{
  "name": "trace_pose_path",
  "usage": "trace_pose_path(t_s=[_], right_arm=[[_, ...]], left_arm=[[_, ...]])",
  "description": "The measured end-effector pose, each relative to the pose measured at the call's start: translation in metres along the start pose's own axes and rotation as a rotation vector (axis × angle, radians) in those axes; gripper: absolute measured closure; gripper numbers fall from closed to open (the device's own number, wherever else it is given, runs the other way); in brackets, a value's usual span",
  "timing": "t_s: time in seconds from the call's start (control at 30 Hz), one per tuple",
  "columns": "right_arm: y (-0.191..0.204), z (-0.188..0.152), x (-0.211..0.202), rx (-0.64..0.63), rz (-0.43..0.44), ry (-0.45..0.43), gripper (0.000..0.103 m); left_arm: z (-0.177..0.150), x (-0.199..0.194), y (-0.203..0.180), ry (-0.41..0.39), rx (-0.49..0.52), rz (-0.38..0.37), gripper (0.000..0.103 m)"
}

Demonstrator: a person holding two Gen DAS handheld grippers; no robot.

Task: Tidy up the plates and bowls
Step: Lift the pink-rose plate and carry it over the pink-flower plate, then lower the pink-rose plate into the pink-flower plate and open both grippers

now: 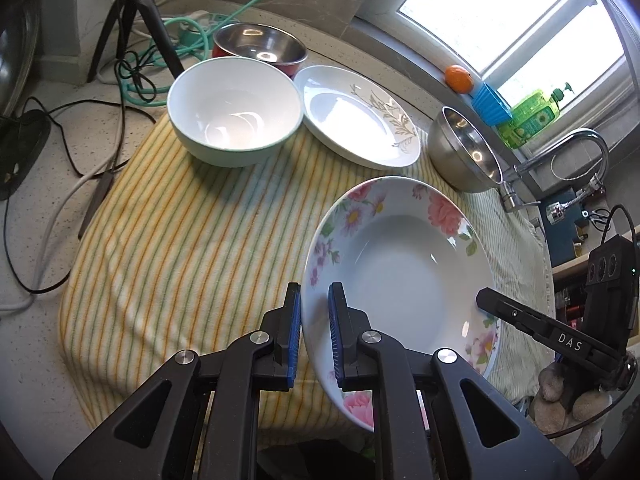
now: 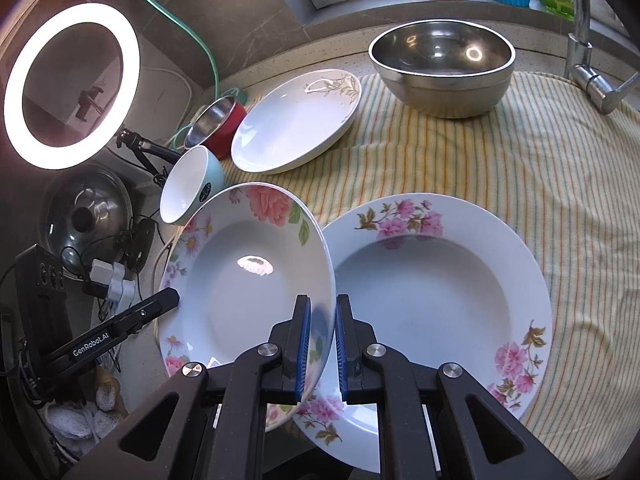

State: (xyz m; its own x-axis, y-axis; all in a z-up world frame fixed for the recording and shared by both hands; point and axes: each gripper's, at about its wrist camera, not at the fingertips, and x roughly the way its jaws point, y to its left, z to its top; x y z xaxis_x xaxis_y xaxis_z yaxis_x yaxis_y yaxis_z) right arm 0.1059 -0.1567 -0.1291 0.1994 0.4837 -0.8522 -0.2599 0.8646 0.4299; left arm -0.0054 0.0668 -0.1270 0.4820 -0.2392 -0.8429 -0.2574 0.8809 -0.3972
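a: two grippers pinch one dish between them. the left gripper [image 1: 314,334] has its blue ribbed pads closed on the near-left rim of the rose plate [image 1: 404,276], and the right gripper [image 2: 322,346] clamps the opposite rim, so the plate hangs tilted above the striped towel [image 1: 180,240].

b: and what does the carrier need to mind?

a: likely the step is to set it onto the pink-blossom plate [image 2: 436,292], which lies flat on the towel just beside and partly under the held one. both hands should probably move as a pair, level the plate, centre it over the lower well, and lower it before either clamp loosens. glazed ceramic is slick and brittle, and a thin rim gives the pads little to bite.

b: shapes?

a: both flowered plates are deep, with a wide flat rim and a round sunken well, so they should nest. farther out sits a white plate with a leaf sprig [image 1: 360,116], shallower. beside it is a white bowl [image 1: 234,110] with a pale green outside, thick-walled and glossy. a large steel bowl [image 2: 440,68] stands on the towel near the tap, and a small steel bowl with a red outside [image 1: 260,46] stands behind the white one. the towel looks soft and rumpled.
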Motion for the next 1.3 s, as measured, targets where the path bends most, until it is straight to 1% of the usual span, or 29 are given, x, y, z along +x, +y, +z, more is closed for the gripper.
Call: trace_pose_path(t_s=[0.3, 0.73, 1.3], right_arm=[[-0.032, -0.006, -0.018, 0.051, -0.034, -0.022, 0.092], [-0.074, -0.02, -0.032, 0.108, -0.077, -0.03, 0.092], [-0.097, -0.027, -0.028, 0.123, -0.102, -0.016, 0.092]], left_arm=[[-0.003, 0.015, -0.031, 0.024, 0.045, -0.03, 0.092], [-0.013, 0.037, -0.067, 0.063, 0.098, -0.048, 0.092], [-0.019, 0.058, -0.082, 0.104, 0.112, -0.026, 0.092]])
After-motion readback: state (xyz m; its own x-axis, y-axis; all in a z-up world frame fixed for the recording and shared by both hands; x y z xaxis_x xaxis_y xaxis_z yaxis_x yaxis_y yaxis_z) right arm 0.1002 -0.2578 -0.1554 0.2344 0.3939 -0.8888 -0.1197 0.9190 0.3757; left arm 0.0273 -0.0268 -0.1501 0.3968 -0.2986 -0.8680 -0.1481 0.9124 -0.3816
